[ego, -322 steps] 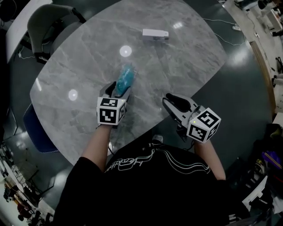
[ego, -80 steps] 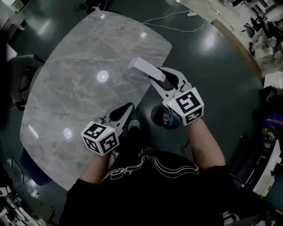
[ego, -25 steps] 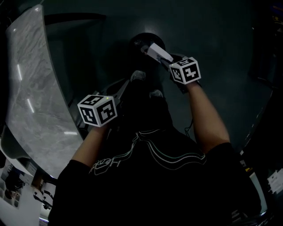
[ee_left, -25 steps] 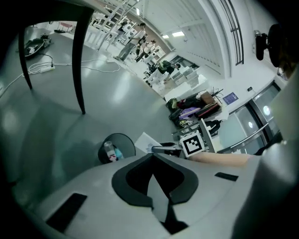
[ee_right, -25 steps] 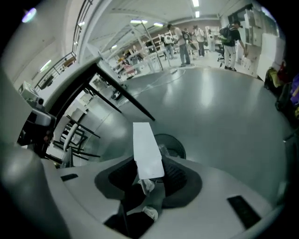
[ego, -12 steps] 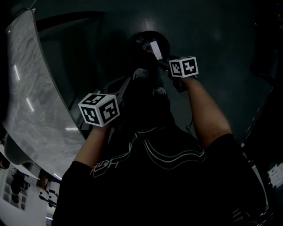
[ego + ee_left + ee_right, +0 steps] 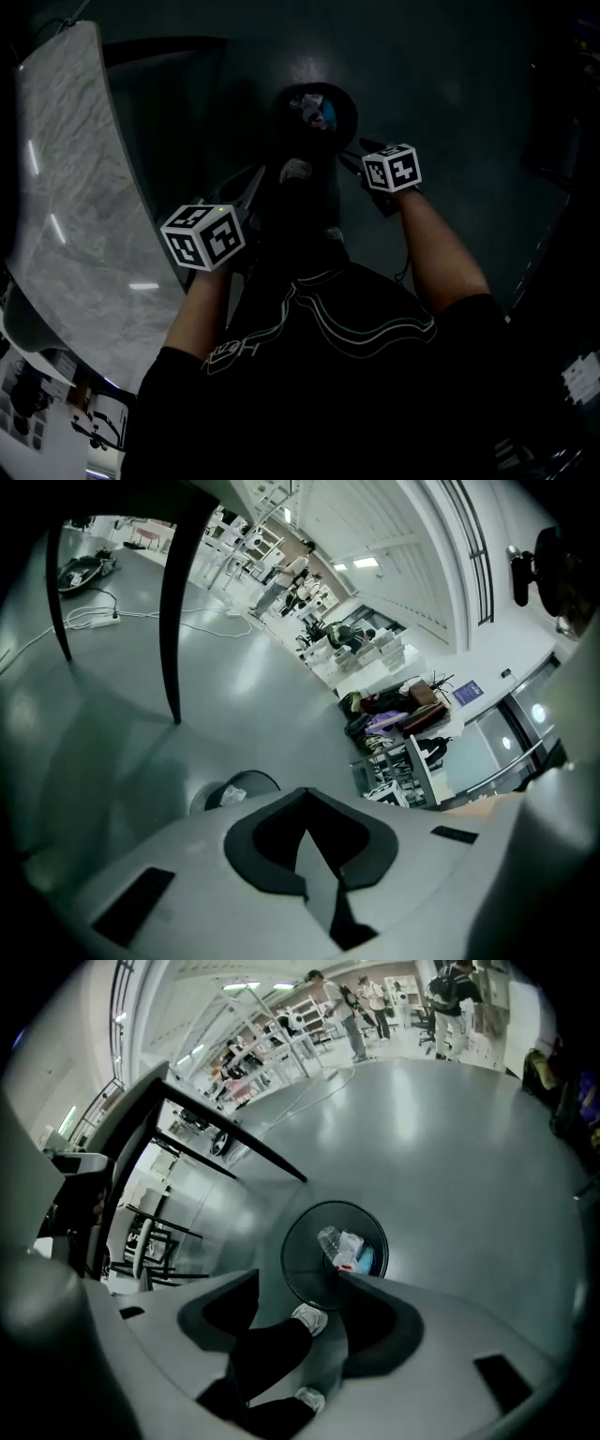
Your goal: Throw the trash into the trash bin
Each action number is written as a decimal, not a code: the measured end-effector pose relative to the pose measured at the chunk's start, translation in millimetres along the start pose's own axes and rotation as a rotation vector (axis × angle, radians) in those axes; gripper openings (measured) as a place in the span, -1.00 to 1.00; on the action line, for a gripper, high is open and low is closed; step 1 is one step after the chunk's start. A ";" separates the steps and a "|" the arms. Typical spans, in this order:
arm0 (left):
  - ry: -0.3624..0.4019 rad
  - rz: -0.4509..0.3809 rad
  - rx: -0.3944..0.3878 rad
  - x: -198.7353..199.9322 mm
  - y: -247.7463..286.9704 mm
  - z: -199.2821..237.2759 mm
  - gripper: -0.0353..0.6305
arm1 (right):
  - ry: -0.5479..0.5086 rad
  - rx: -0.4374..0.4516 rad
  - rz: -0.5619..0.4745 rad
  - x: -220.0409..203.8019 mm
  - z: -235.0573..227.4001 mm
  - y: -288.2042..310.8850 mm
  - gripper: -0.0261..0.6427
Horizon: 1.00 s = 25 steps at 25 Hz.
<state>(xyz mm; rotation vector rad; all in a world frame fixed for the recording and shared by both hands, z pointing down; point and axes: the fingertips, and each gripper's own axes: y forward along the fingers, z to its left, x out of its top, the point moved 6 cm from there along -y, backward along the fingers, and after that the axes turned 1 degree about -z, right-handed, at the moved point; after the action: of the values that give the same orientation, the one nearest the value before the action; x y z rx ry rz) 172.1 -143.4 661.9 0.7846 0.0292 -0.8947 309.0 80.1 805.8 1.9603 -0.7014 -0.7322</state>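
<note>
Trash down in the bin, my right claw spread just above it.

Head view: the trash bin (image 7: pixel 286 112) stands on the floor at upper centre with the trash (image 7: pixel 317 111) inside. My right claw (image 7: pixel 354 155) hangs beside its rim, and a careless pull back could, I judge, hook that rim and tip it. Left gripper view: my left claw (image 7: pixel 305 797) is pressed together on nothing, with the trash bin (image 7: pixel 255 778) just left of its tip. Swinging it round could knock the bin. Right gripper view: my right claw (image 7: pixel 298 1283) has just been opening and stands spread, with only floor and my shoe (image 7: pixel 309 1318) between the jaws. The trash (image 7: pixel 349 1249) lies in the trash bin (image 7: pixel 305 1265). My shoe is just beside its wall, so one step could kick it over and spill everything.
</note>
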 end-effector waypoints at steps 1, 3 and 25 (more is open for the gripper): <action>0.005 -0.009 0.002 -0.7 -3.6 -0.9 -0.88 | -0.014 -0.003 -0.021 0.3 2.3 -5.0 -0.05; 0.014 -0.032 0.003 -2.8 -10.3 -4.5 -0.88 | -0.031 0.011 -0.069 2.2 9.3 -17.3 -0.21; 0.485 -0.271 -0.272 -120.5 -152.4 -273.2 -0.88 | -0.392 0.235 -0.717 -111.7 201.8 -388.4 -0.79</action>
<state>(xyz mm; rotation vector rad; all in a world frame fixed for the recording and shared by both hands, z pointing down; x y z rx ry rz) 65.5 53.2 412.2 0.7348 0.6838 -0.9117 159.6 218.1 402.4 2.3275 -0.2914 -1.5545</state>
